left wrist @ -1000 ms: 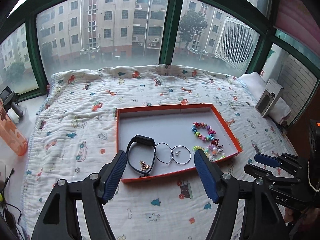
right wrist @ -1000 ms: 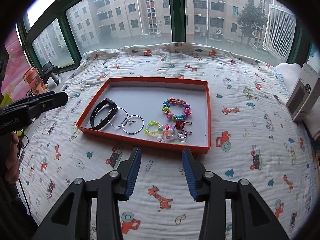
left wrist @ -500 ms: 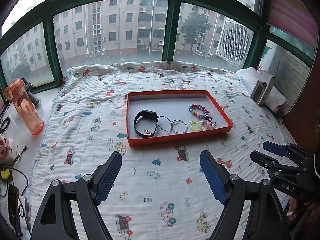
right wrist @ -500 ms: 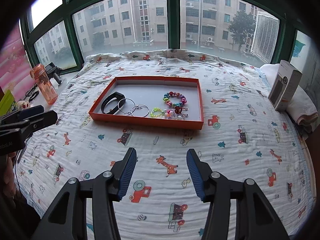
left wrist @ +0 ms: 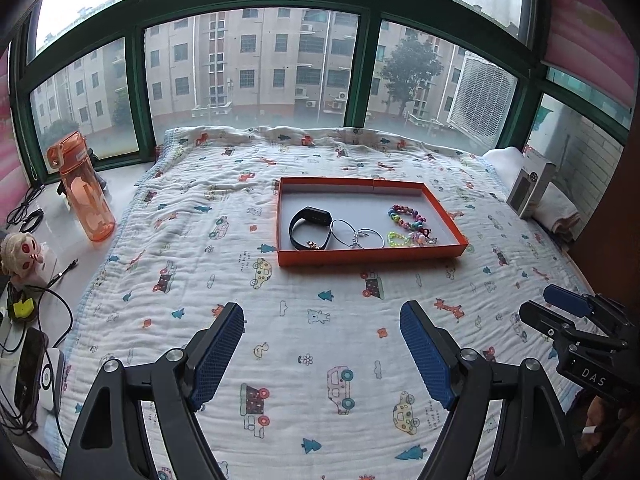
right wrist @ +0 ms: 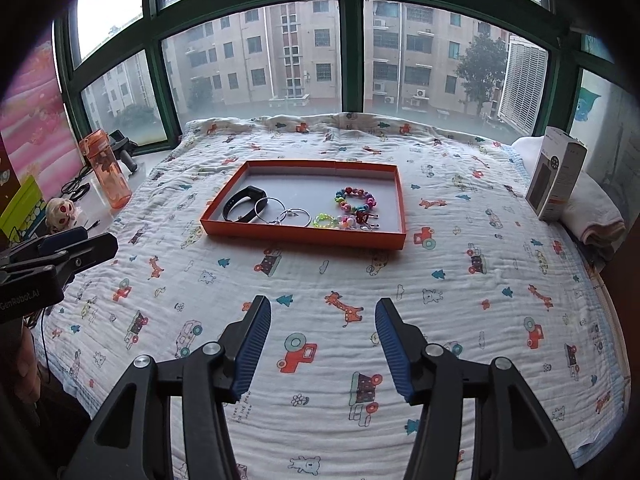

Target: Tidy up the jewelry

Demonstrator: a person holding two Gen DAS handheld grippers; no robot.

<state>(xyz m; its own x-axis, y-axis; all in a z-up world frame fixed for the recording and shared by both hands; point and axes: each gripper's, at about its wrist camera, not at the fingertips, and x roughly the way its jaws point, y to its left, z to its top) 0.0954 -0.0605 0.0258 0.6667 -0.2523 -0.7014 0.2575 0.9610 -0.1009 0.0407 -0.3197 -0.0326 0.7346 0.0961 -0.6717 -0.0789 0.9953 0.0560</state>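
Observation:
An orange tray lies on the patterned bed cover. In it are a black wristband, two silver rings of wire, a multicoloured bead bracelet and a green bead bracelet with small charms. My left gripper is open and empty, well short of the tray. My right gripper is open and empty, also back from the tray. The right gripper shows at the right edge of the left wrist view.
An orange water bottle stands on the sill at the left with cables and a small plush toy. A white box leans on folded towels at the right. Windows run behind the bed.
Both grippers have pulled back from the tray toward the near edge of the bed; the tray now looks smaller and farther. Both stay open and empty.

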